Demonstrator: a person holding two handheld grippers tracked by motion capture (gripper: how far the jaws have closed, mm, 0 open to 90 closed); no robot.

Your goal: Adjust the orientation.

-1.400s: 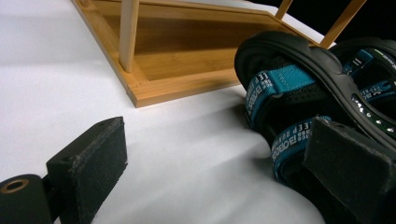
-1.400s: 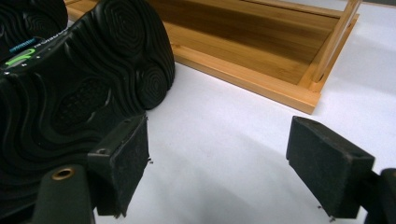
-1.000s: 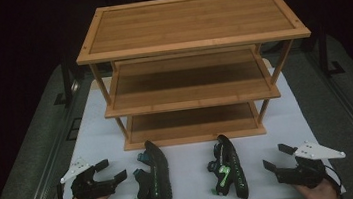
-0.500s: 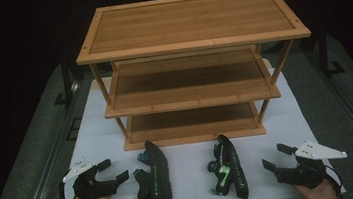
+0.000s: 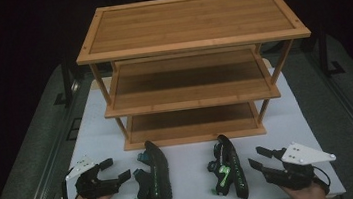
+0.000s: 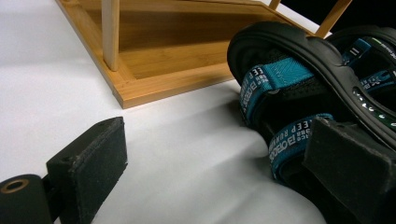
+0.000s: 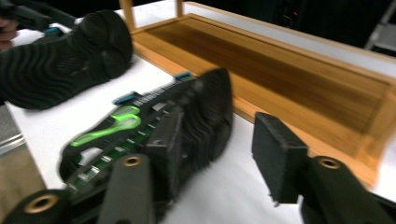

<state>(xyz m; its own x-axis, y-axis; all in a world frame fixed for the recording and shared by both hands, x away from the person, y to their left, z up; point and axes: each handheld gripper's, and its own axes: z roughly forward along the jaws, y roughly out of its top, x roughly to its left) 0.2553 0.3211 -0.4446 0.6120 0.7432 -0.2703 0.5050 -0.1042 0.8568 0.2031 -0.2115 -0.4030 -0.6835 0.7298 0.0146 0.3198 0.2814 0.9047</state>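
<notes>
Two black sandals lie on their sides on the white table in front of a three-tier bamboo shelf rack point(image 5: 191, 25). My left gripper point(image 5: 117, 169) rests open just left of the left sandal point(image 5: 157, 179). In the left gripper view that sandal point(image 6: 285, 70) shows teal straps, and the left gripper point(image 6: 219, 172) has one jaw in front of a strap. My right gripper point(image 5: 257, 156) is open just right of the right sandal point(image 5: 232, 171). Its jaws have just been closing. In the right gripper view the green-marked sandal point(image 7: 201, 112) lies behind one jaw of the right gripper point(image 7: 224, 154), with bare table in the gap.
All of the rack's tiers are bare, and its lowest tier point(image 7: 289, 60) lies just beyond the sandals. The white table top point(image 5: 294, 116) has free room on either side of the rack. Dark floor and metal rails flank the table.
My right gripper has shifted left toward the right sandal and risen slightly, and its jaws stand narrower. The left gripper and both sandals have stayed put.
</notes>
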